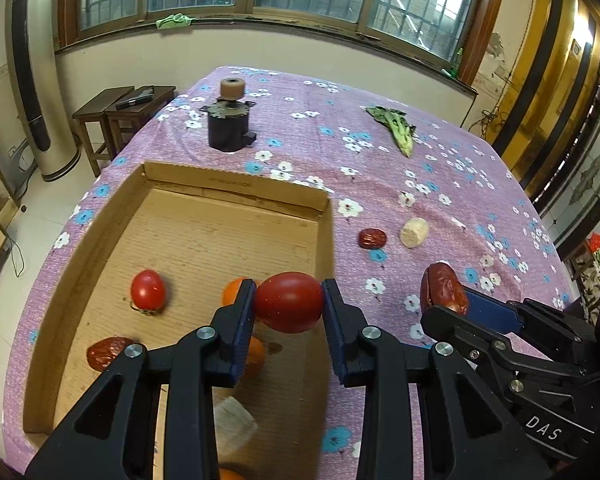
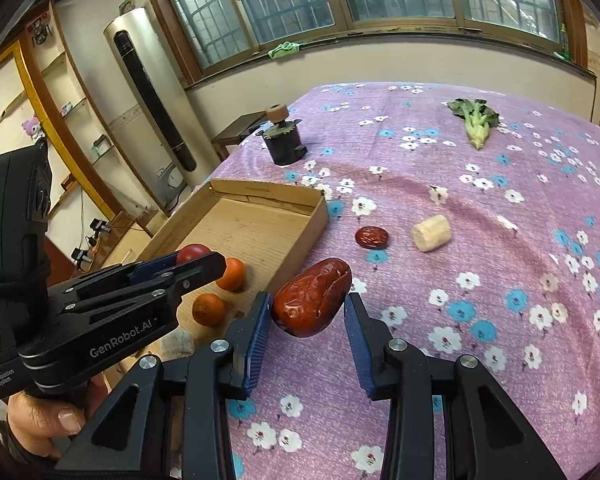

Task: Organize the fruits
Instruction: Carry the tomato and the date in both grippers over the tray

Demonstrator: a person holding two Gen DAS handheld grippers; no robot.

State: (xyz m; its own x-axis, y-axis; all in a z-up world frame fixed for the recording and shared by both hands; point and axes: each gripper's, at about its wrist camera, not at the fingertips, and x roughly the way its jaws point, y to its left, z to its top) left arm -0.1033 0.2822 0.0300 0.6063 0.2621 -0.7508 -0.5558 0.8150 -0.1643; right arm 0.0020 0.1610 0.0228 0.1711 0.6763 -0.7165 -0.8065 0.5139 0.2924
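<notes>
My left gripper [image 1: 289, 292] is shut on a red tomato [image 1: 289, 312] and holds it over the right part of the cardboard box [image 1: 236, 182]. Inside the box lie a second tomato [image 1: 148, 290], two oranges [image 1: 234, 290] [image 1: 257, 356], a red date [image 1: 106, 352] and a pale chunk [image 1: 236, 420]. My right gripper [image 2: 309, 300] is shut on a big wrinkled red date [image 2: 312, 308], lifted above the cloth just right of the box [image 2: 300, 240]. On the cloth beyond it sits another date [image 2: 372, 237].
A pale cylindrical chunk [image 2: 431, 233] lies beside the loose date. Leafy greens [image 2: 476, 120] lie far back on the purple flowered tablecloth [image 2: 500, 280]. A dark motor-like object [image 2: 282, 136] stands behind the box. A hand [image 2: 40, 420] grips the left tool.
</notes>
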